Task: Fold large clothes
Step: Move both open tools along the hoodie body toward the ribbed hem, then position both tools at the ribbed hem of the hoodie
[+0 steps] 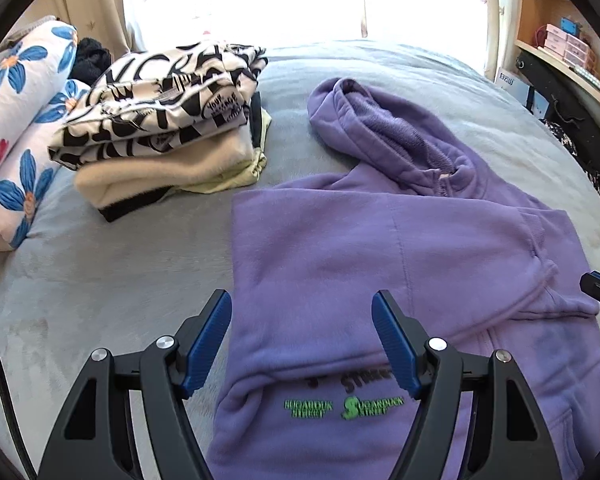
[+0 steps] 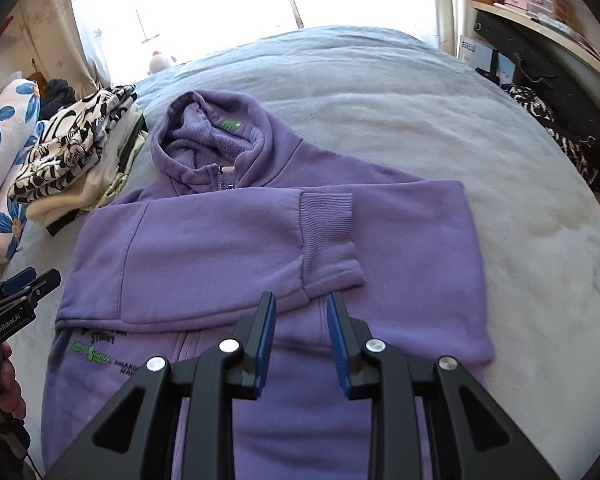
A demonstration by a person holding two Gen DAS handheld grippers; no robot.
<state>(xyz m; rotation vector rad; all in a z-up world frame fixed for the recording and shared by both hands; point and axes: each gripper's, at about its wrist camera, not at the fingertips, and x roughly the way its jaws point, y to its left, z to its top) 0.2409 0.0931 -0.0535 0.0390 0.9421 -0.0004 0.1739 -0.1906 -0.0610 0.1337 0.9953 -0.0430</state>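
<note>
A purple zip hoodie (image 1: 340, 248) (image 2: 228, 240) lies flat on the grey bed, hood toward the window. Both sleeves are folded across its chest, and a ribbed cuff (image 2: 328, 232) lies near the middle. Green lettering (image 1: 344, 406) shows near the hem. My left gripper (image 1: 302, 304) is open and empty, hovering over the hoodie's lower left part. My right gripper (image 2: 301, 304) is open and empty, its jaws narrower, just above the zip below the cuff. The left gripper also shows at the left edge of the right wrist view (image 2: 24, 284).
A stack of folded clothes (image 1: 164, 120) (image 2: 72, 160) sits left of the hoodie. Floral rolled bedding (image 1: 16, 120) lies further left. A grey blanket (image 2: 460, 128) covers the bed. A wooden shelf with boxes (image 1: 564, 40) and dark items stand at the right.
</note>
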